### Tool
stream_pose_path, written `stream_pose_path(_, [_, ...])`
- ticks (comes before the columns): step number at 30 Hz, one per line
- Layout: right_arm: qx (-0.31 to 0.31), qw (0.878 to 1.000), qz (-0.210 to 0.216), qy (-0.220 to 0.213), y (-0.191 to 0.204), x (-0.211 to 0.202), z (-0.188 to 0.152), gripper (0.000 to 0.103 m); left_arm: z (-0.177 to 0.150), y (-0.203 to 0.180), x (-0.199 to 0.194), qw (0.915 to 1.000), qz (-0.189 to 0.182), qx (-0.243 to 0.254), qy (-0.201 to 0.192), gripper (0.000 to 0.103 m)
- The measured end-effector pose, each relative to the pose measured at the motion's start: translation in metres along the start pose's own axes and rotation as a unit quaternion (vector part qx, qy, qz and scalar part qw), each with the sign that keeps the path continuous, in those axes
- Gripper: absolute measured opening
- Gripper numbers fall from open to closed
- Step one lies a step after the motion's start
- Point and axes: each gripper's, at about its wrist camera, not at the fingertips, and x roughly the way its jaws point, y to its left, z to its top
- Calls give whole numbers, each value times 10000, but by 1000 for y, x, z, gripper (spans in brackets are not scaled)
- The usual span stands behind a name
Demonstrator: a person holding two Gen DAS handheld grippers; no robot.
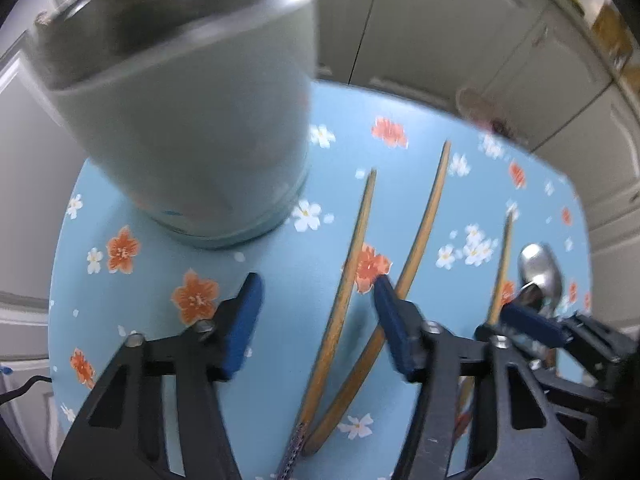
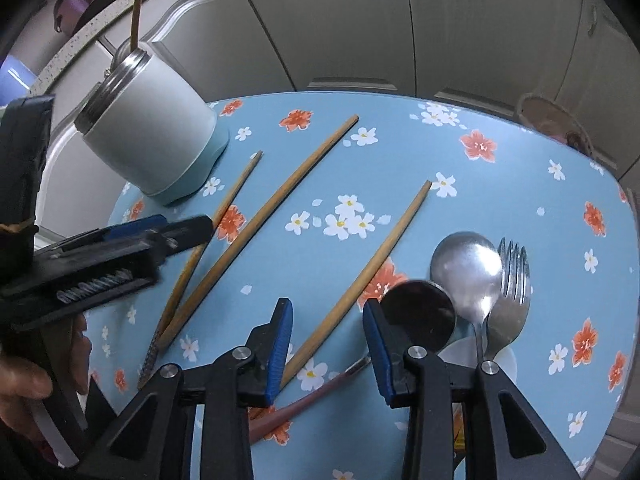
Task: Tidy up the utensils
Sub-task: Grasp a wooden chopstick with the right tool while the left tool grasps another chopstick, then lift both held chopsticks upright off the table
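Note:
A pale green steel-rimmed canister stands at the table's far left, with one chopstick upright in it. Three wooden chopsticks lie on the cloth. My left gripper hangs open over the leftmost chopstick, which runs between its fingers untouched. Its right finger overlaps the second chopstick. My right gripper is open astride the third chopstick, pads clear of it. Right of it lie a dark round spoon, a steel spoon and a fork.
The table wears a blue flowered cloth and ends at white cabinet doors. A reddish-brown handle lies under my right gripper. A small dish sits at the far right edge. A hand holds the left gripper.

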Motion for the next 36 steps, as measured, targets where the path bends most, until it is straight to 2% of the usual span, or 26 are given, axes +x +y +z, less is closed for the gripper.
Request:
stream_pose_path(2, [-93, 9999, -14, -46, 10, 4, 1, 16, 1, -7, 2, 9998, 148, 161, -20, 49])
stream_pose_path(4, [-273, 9996, 27, -51, 17, 5, 1, 12, 3, -5, 1, 9998, 127, 164, -42, 41])
stream_pose_path(6, [-480, 9986, 197, 75, 24, 11, 2, 10, 4, 0, 0, 9998, 144, 167, -21, 18])
stream_pose_path(7, [-580, 9979, 237, 150, 27, 13, 2, 9, 4, 4, -1, 9998, 83, 156, 25, 17])
stream_pose_path(10, [-790, 9963, 146, 317, 31, 11, 0, 9, 4, 16, -4, 9998, -91, 53, 141, 17])
stream_pose_path(14, [-468, 9986, 57, 220, 25, 10, 3, 10, 5, 16, -5, 9999, -76, 17, 137, 17])
stream_pose_path(17, [-380, 9993, -7, 39, 29, 14, 3, 10, 2, 10, -6, 9998, -23, 166, 66, 17])
stream_pose_path(19, [-337, 9994, 1, -111, 31, 14, 0, 9, 0, 8, -7, 9995, -109, 283, 22, 5])
stream_pose_path(20, [-283, 9995, 25, -162, 31, 13, -2, 7, -1, 8, -7, 9994, -224, 280, 21, 5])
stream_pose_path(26, [-24, 9984, 461, -318, 27, -5, -10, 6, -19, 25, -23, 9955, -929, 138, 108, 5])
stream_pose_path(31, [139, 9952, 848, -472, 21, -25, -15, 6, -30, 39, -49, 9940, -1089, 29, -97, 5])
stream_pose_path(36, [67, 9921, 1069, -654, 42, -41, -18, 6, -40, 53, -85, 9914, -1234, -15, -427, 5])
